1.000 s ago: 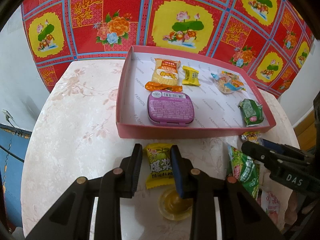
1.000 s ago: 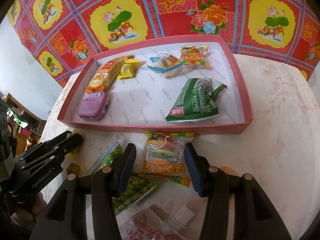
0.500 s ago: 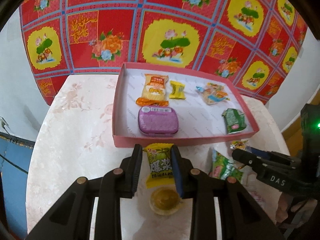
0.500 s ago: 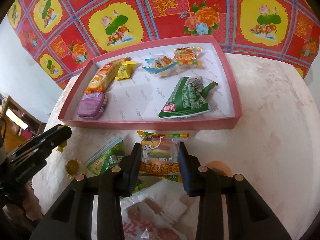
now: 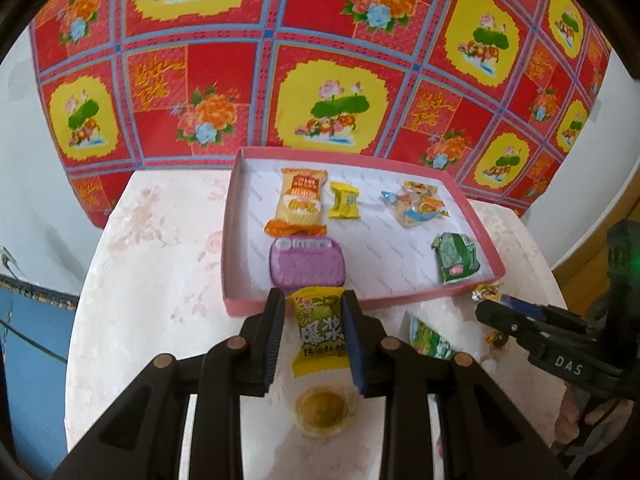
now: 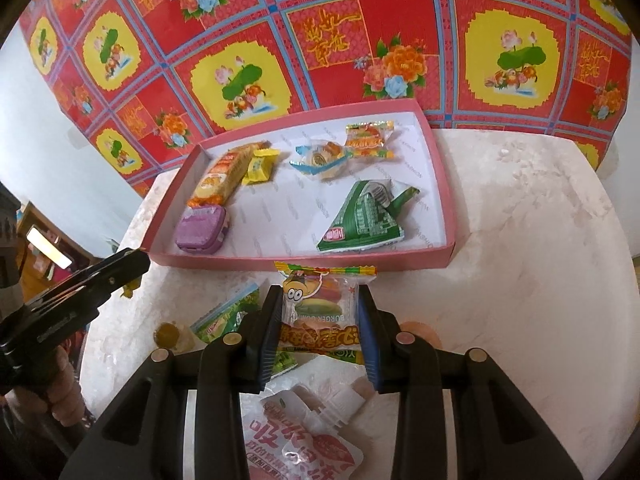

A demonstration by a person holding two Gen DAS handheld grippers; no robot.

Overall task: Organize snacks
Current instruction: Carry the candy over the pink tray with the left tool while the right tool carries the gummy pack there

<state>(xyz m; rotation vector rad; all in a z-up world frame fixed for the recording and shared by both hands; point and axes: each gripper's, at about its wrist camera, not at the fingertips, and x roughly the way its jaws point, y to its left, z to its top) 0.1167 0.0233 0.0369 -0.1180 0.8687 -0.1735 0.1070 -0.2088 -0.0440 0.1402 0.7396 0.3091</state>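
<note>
The pale floral worktop (image 5: 160, 264) carries a pink tray (image 5: 228, 240) toward 12 o'clock. Nearer, at 6 o'clock, lie a round amber jelly cup (image 5: 322, 410), a green pea packet (image 6: 224, 314) and a white-and-red drink pouch (image 6: 300, 436).

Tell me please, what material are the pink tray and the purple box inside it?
The pink tray looks like matte cardboard: thin straight walls, printed paper lining. The purple box seems glossy plastic or painted tin; rounded corners and a soft shine leave it open.
</note>
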